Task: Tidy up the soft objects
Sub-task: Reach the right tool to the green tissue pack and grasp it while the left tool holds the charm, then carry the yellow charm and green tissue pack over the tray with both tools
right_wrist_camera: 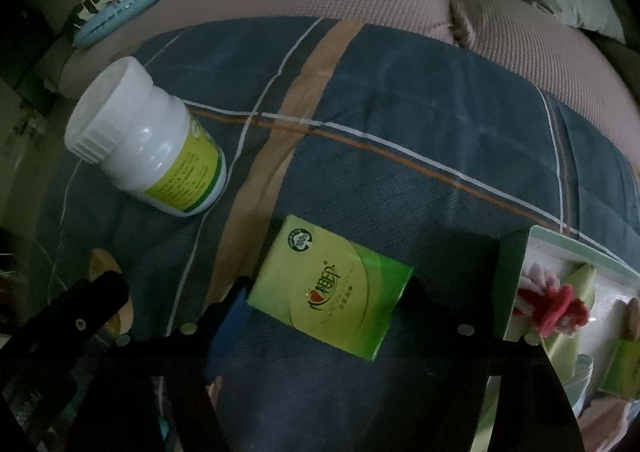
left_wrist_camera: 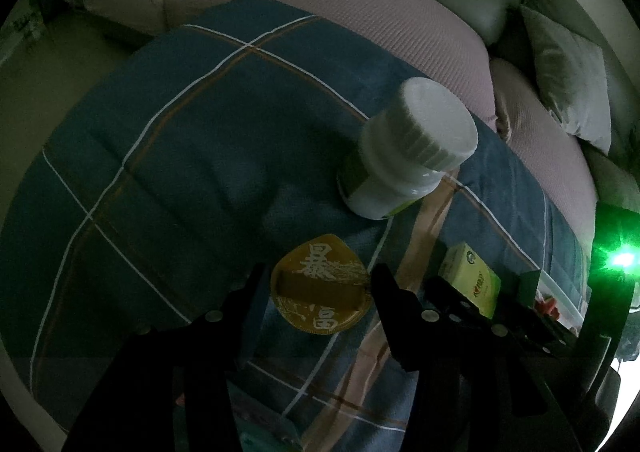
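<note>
Straddling tissue pack [right_wrist_camera: 330,286], right hand-held gripper [right_wrist_camera: 332,294]

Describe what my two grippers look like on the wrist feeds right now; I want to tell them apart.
Both look alike: black, flat angular fingers with small round silver fasteners. The left gripper shows dark pads; the right gripper has a blue pad on the finger at picture left. In the left wrist view, the right unit's body carries a bright green light. No sleeves or cables show.

Plaid navy quilt [right_wrist_camera: 400,123] (orange, white stripes), green packet [right_wrist_camera: 332,288].
</note>
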Demonstrator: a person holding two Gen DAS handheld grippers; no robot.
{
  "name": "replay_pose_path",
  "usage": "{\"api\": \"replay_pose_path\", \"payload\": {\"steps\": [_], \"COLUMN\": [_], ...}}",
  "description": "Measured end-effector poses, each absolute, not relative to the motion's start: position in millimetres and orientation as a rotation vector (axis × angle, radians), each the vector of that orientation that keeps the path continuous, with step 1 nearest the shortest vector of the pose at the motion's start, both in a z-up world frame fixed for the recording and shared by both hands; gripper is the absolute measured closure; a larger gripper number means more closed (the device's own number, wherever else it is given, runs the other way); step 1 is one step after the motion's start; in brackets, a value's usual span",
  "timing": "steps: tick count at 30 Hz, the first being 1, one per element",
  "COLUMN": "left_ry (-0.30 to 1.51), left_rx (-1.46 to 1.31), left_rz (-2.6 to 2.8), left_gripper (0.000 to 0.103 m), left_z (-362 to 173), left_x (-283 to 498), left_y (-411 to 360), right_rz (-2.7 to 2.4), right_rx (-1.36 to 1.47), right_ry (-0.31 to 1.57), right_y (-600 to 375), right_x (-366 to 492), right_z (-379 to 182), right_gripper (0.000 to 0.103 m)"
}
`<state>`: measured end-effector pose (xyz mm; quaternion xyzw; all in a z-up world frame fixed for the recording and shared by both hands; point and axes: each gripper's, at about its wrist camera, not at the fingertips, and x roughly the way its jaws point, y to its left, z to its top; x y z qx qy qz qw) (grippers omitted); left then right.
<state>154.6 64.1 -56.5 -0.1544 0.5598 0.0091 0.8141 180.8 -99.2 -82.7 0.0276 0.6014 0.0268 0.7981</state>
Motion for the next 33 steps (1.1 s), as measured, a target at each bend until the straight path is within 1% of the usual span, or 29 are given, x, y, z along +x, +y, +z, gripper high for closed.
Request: {"api": "replay_pose_path", "payload": {"steps": [8, 16, 25, 33], "left_ry": [1.184, 1.151, 1.08, 1.028], "left_rx": [-0.323, -0.321, -0.307, -0.27], "left_rz": [0.012, -0.014, -0.068, -0.11], "left_gripper": [0.049, 0.049, 0.049, 0.049], "left_z": [-53.4, -40.4, -12.6, 9.2], "left_x": [153.4, 148.2, 133.2, 116.6], "left_y": [61.2, 58.8, 49.1, 34.2], "right_rz": [0.062, 0.049, 0.009, -0.061], "right_rx": [0.067, 0.089, 0.136, 0.216], "right_ry": [1.274, 1.206, 1.105, 0.996], "right_y": [-99.6, -110.4, -131.6, -162.9], "right_x": [175.0, 149.3, 115.1, 67.2], "right_z": [-71.6, -37.2, 5.7, 43.1], "right_gripper": [0.027, 0.027, 0.027, 0.027]}}
